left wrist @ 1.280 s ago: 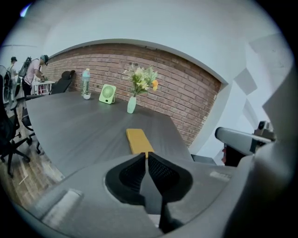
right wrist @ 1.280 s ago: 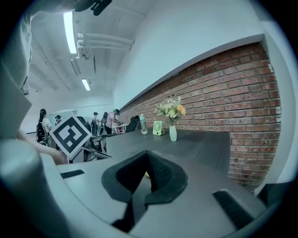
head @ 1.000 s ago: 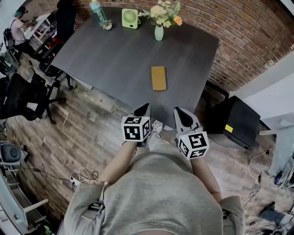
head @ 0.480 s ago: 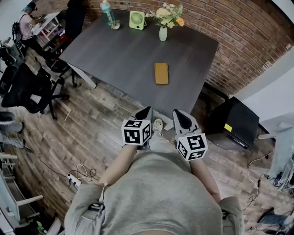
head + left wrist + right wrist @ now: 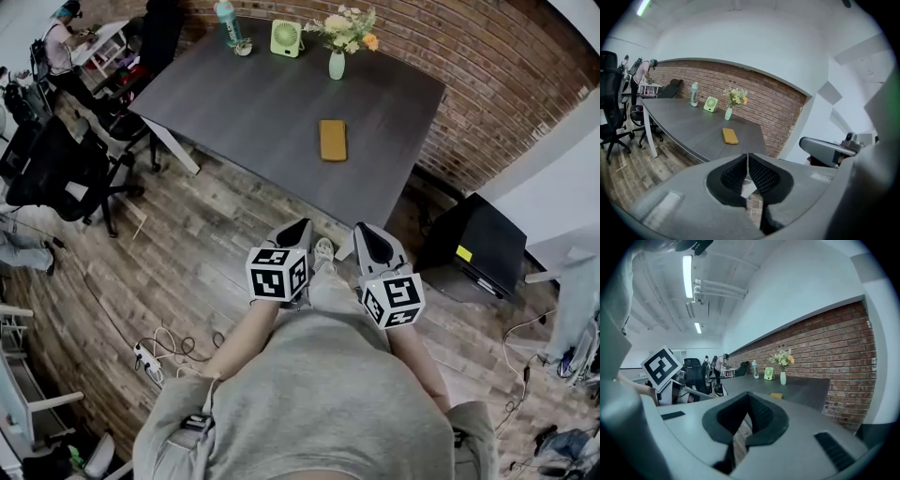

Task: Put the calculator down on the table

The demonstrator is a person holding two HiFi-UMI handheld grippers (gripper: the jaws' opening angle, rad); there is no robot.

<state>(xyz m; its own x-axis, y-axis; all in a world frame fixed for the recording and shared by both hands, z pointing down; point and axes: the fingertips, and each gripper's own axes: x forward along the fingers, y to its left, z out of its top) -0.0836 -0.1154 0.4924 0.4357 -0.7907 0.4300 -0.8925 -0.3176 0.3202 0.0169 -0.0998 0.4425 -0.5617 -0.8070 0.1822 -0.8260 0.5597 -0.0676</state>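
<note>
A yellow calculator lies flat on the dark grey table, right of its middle; it also shows in the left gripper view and, small, in the right gripper view. My left gripper and right gripper hang side by side over the wood floor, short of the table's near edge and well apart from the calculator. The left gripper's jaws are shut with nothing between them. The right gripper's jaws also meet at the tips and hold nothing.
A vase of flowers, a green fan and a bottle stand along the table's far edge. Office chairs stand at the left, a black cabinet at the right. Cables lie on the floor. A person works at far left.
Both grippers have drawn back from the table together; the table and calculator now sit farther up and smaller in the head view. The jaws stay shut.
</note>
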